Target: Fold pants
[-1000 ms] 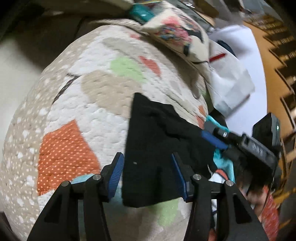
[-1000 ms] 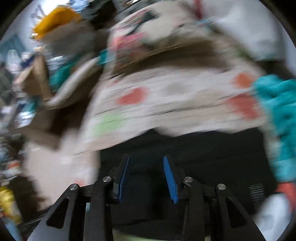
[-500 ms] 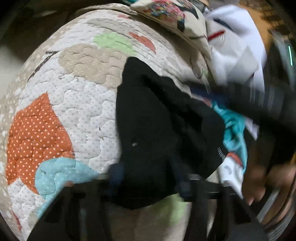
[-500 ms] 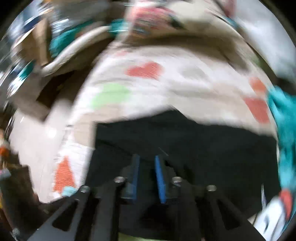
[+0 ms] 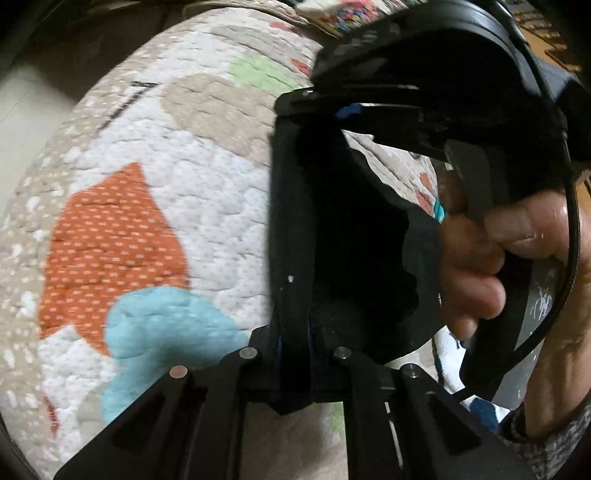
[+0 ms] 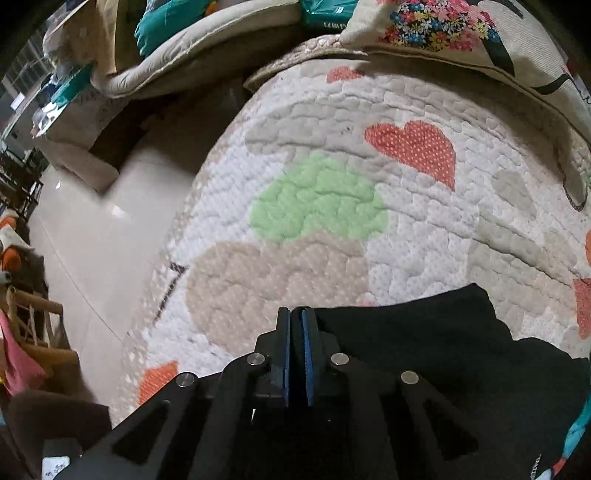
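The black pants (image 5: 354, 254) lie on a quilted bedspread (image 5: 207, 173) with coloured heart patches. My left gripper (image 5: 295, 339) is shut on the near edge of the pants and holds a taut black fold that runs up the view. My right gripper (image 5: 347, 110), with the hand that holds it (image 5: 476, 254), shows at the far end of that fold. In the right wrist view my right gripper (image 6: 295, 332) is shut on the corner of the pants (image 6: 436, 332), with the rest of the cloth bunched to its right.
A flowered pillow (image 6: 472, 33) lies at the head of the bedspread (image 6: 321, 195). The bed's left edge drops to a pale tiled floor (image 6: 99, 236). Cluttered boxes and bedding (image 6: 88, 74) stand beyond the floor. A teal cloth (image 6: 580, 424) lies at the right edge.
Both grippers were open over the pants and have closed on the cloth. The right gripper has moved to the far corner and now fills the upper right of the left wrist view.
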### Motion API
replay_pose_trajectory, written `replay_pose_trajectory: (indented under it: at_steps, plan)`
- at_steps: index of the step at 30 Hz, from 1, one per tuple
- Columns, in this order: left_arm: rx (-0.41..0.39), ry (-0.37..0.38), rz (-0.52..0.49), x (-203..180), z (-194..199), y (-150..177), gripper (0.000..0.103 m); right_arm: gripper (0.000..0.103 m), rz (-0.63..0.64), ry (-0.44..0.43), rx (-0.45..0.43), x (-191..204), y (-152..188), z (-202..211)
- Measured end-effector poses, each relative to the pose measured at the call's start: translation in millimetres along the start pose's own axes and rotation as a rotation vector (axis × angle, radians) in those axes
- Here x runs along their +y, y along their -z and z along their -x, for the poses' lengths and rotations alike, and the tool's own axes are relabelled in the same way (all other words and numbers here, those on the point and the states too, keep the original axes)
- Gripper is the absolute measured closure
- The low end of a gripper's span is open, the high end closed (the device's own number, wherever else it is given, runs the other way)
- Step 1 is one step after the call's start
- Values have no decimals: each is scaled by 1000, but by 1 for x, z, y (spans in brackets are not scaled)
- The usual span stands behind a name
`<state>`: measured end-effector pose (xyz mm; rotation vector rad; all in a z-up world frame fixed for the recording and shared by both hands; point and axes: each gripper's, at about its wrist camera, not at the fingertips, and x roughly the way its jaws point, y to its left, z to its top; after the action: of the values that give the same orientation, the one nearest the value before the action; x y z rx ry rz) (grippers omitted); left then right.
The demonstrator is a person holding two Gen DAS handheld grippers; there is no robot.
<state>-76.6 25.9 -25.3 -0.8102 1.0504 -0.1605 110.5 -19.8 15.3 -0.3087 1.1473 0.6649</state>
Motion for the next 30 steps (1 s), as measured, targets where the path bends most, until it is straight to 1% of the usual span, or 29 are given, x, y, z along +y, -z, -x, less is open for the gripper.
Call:
replay_pose_trajectory:
  at_steps: [2, 5, 8, 9, 11, 12, 14, 15, 16, 17, 18, 19, 20, 21, 22, 23, 25, 27, 29, 30]
  plan:
    - [-12, -5, 10, 6, 10, -2, 94, 97, 2, -24, -9, 7, -4, 3]
    - [-37, -26, 30, 20, 28, -4, 94, 97, 28, -41, -12, 31, -6, 5]
    - [-54, -64, 63, 37, 43, -2, 94, 97, 72, -50, -6, 56, -9, -1]
    - [-53, -87, 78, 43, 47, -1, 93, 97, 88, -50, 1, 66, -10, -6]
    - [-42, -124, 104, 50, 49, 2, 87, 96, 118, -27, 24, 77, -10, -20]
    - [-39, -139, 130, 55, 51, 4, 81, 96, 127, -9, 40, 80, -10, -26]
    - [-43, -128, 166, 60, 57, 8, 80, 94, 105, 4, 39, 76, -12, -24]
    - [-48, -135, 168, 59, 61, 9, 79, 90, 74, -2, 19, 70, -13, -17]
    - [-65, -139, 167, 60, 68, 10, 79, 87, 38, -9, -20, 61, -14, -3]
    - [-92, -143, 167, 60, 75, 11, 79, 81, 13, 5, -62, 52, -13, 13]
    - [-119, -144, 168, 60, 82, 12, 76, 78, 2, 20, -88, 45, -12, 24]
    - [-144, -141, 172, 60, 88, 12, 73, 78, -14, 38, -122, 35, -5, 41]
    - [-175, -137, 184, 61, 95, 13, 70, 78, -28, 42, -139, 28, 1, 51]
    - [-195, -139, 199, 64, 99, 13, 64, 78, -51, 32, -153, 19, 12, 63]
    - [-202, -142, 212, 68, 103, 10, 61, 78, -78, -1, -159, 11, 25, 70]
    - [-200, -145, 232, 73, 102, 11, 61, 78, -100, -35, -155, 5, 35, 73]
    - [-169, -145, 268, 80, 96, 12, 61, 78, -137, -105, -134, 0, 63, 71]
    - [-144, -156, 298, 82, 84, 7, 61, 78, -146, -154, -116, 1, 91, 61]
    - [-140, -181, 297, 78, 74, 6, 61, 78, -162, -158, -85, 0, 112, 47]
    - [-145, -194, 284, 78, 75, 7, 61, 78, -193, -131, -67, -6, 124, 34]
